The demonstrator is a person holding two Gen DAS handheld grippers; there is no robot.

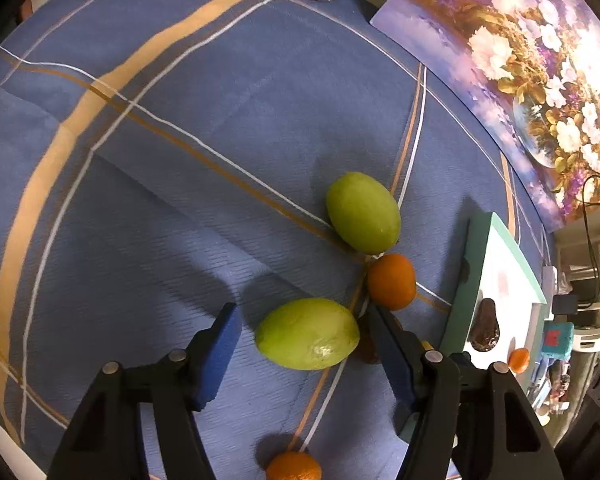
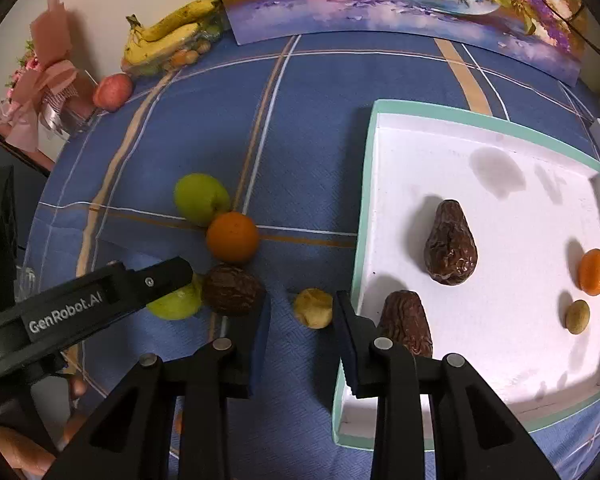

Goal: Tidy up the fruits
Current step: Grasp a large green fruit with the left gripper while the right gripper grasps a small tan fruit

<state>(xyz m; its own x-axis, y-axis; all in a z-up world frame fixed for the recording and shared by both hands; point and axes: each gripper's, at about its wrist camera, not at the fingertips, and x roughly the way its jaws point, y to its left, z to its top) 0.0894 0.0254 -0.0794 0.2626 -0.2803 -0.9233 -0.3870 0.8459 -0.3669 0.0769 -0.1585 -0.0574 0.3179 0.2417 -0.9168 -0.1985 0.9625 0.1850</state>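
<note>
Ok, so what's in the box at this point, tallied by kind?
In the box, right wrist view:
Avocados: 2 (the nearer one is partly hidden behind the gripper)
Orange: 1
Small yellow fruit: 1
Total: 4

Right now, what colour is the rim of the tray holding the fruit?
Mint green around a white inside; the tray shows best in the right wrist view.
</note>
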